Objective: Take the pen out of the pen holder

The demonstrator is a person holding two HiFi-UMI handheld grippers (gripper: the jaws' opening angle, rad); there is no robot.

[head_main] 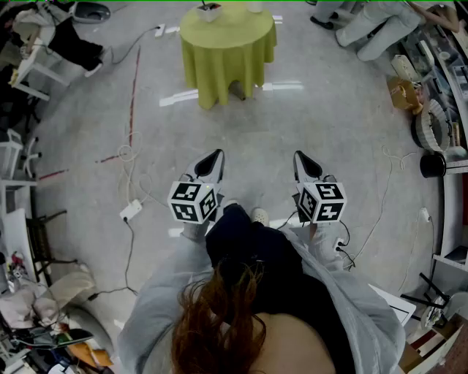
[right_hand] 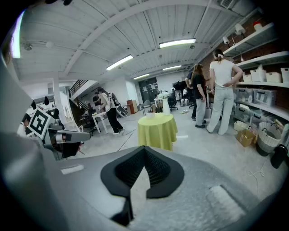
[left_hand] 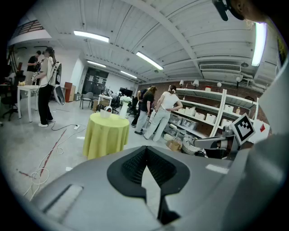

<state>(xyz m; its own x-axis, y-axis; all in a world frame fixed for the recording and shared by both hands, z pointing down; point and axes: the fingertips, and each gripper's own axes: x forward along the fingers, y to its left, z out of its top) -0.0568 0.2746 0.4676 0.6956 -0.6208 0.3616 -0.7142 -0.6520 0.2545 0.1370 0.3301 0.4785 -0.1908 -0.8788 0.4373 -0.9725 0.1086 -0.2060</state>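
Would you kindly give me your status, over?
Left tongs, right tongs shut, empty. Pen holder on yellow table ahead, out of reach. Floor cables left of path.

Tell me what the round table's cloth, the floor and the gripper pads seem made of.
Tablecloth: yellow-green fabric, matte; it hangs in soft folds.
Floor: probably polished concrete or a coated screed, grey and glossy; ceiling lights mirror in it.
Pads: likely black rubber or soft plastic, matte, with a fine ribbed texture.
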